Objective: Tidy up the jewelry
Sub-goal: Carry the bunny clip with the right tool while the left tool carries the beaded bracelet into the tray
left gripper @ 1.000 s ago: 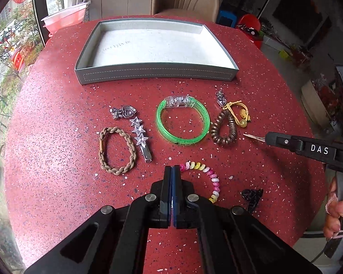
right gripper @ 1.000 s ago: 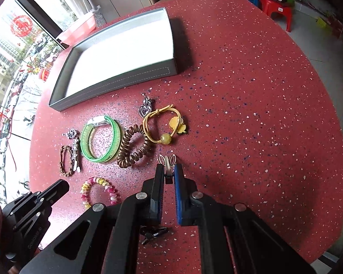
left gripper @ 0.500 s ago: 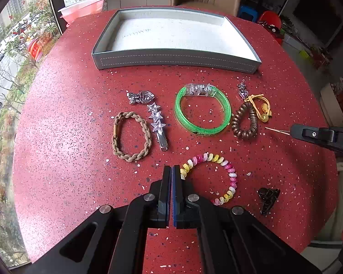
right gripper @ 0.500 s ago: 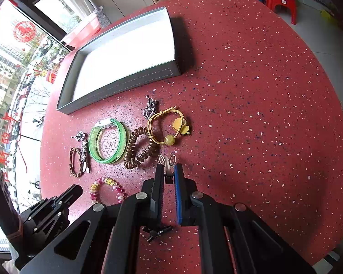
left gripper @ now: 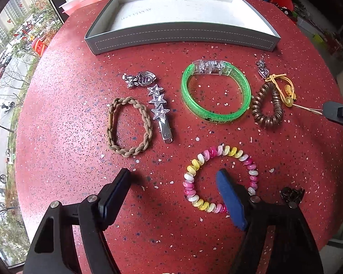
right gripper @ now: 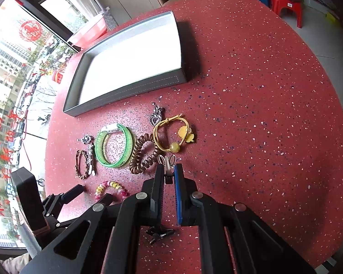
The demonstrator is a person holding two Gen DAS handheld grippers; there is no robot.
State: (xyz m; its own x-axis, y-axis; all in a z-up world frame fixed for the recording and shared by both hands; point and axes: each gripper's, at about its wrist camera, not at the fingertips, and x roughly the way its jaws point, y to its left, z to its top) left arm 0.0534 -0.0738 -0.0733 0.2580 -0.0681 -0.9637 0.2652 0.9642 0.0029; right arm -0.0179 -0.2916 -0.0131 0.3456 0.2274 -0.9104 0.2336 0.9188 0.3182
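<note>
My left gripper (left gripper: pixel 172 177) is open above the red table, its right finger over the pink-and-yellow spiral hair tie (left gripper: pixel 219 178). Ahead lie a braided brown band (left gripper: pixel 128 126), a silver star clip (left gripper: pixel 160 109), a silver charm (left gripper: pixel 140 80), a green bangle (left gripper: pixel 216 91), a brown coil tie (left gripper: pixel 267 105) and a yellow cord tie (left gripper: pixel 283 89). The grey tray (left gripper: pixel 183 38) stands beyond, empty. My right gripper (right gripper: pixel 169 167) is shut on a small pale clip (right gripper: pixel 168 163), held above the table near the coil tie (right gripper: pixel 144 155).
A black claw clip (left gripper: pixel 291 194) lies at the right, also under my right gripper (right gripper: pixel 159 234). A second silver charm (right gripper: pixel 156 116) lies by the yellow tie. The right gripper's tip (left gripper: pixel 338 114) enters at the right. A chair and a pink basin stand beyond the table.
My left gripper has opened wide and moved forward and lower over the spiral hair tie. My right gripper stays shut on the pale clip, almost unmoved.
</note>
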